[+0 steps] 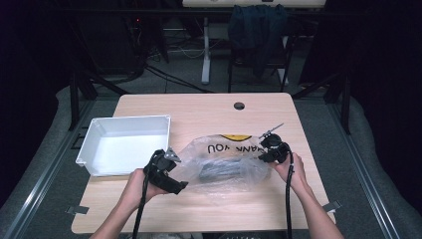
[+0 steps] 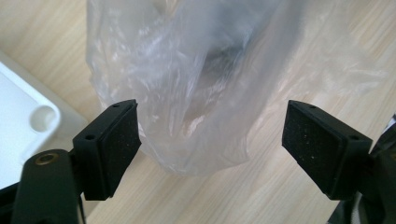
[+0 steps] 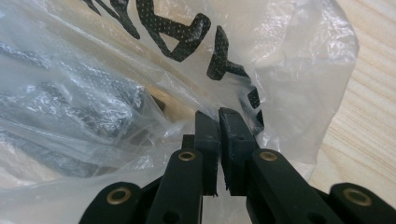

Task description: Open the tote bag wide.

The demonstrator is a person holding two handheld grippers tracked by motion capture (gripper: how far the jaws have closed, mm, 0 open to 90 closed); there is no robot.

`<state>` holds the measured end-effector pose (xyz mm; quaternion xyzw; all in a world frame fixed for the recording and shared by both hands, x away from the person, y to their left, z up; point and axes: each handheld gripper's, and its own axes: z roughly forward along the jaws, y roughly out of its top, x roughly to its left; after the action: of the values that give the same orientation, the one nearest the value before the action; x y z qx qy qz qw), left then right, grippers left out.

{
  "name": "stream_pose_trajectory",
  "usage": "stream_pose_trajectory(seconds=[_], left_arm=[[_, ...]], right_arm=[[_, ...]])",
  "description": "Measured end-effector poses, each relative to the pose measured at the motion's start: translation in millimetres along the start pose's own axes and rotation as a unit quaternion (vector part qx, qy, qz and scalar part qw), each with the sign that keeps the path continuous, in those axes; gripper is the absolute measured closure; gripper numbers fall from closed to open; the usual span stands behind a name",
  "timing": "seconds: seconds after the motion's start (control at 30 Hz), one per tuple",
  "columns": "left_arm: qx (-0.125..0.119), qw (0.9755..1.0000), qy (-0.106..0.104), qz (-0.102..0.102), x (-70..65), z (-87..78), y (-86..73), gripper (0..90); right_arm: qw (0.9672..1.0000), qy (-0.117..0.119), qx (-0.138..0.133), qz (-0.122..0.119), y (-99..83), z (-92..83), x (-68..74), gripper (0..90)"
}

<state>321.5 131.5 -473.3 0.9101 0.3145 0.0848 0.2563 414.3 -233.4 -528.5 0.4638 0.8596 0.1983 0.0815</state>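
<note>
A clear plastic bag [image 1: 224,167] with black lettering and a yellow mark lies on the wooden table [image 1: 199,109], with a dark object [image 1: 219,172] inside it. My left gripper [image 1: 175,172] is at the bag's left end. In the left gripper view the left gripper [image 2: 212,121] stands open, its pads [image 2: 116,140] wide apart, with the bag's end [image 2: 196,70] between and beyond them, untouched. My right gripper [image 1: 271,149] is at the bag's right end. In the right gripper view it [image 3: 218,116] is shut on the bag's film [image 3: 140,70] beside the lettering, and the dark object [image 3: 70,112] shows through the plastic.
A white empty bin [image 1: 129,118] stands on the table's left part, close to my left hand; its corner [image 2: 18,121] shows in the left gripper view. A cable hole [image 1: 239,105] is at the far edge. Beyond the table stands a chair with a dark jacket [image 1: 259,30].
</note>
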Motion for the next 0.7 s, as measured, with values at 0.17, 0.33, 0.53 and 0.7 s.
stream_pose_trajectory(seconds=[0.17,0.33,0.53,0.7], left_arm=[[-0.012,0.9997,0.009,0.017,-12.8,7.3,10.1,18.0],[-0.014,0.9983,0.029,0.049,-25.9,22.8,22.2,33.2],[-0.075,0.9942,0.077,-0.007,-7.2,36.2,26.2,74.5],[-0.052,0.9913,0.109,-0.052,9.0,62.0,25.4,81.2]], right_arm=[[0.9999,0.003,-0.012,0.006,-0.4,-2.3,2.6,86.1],[0.9999,0.009,-0.013,0.001,1.0,-2.3,4.1,86.2],[0.9999,0.006,-0.008,-0.009,2.6,-0.1,3.1,86.2],[0.9999,-0.005,-0.003,-0.011,4.2,4.0,2.7,86.0]])
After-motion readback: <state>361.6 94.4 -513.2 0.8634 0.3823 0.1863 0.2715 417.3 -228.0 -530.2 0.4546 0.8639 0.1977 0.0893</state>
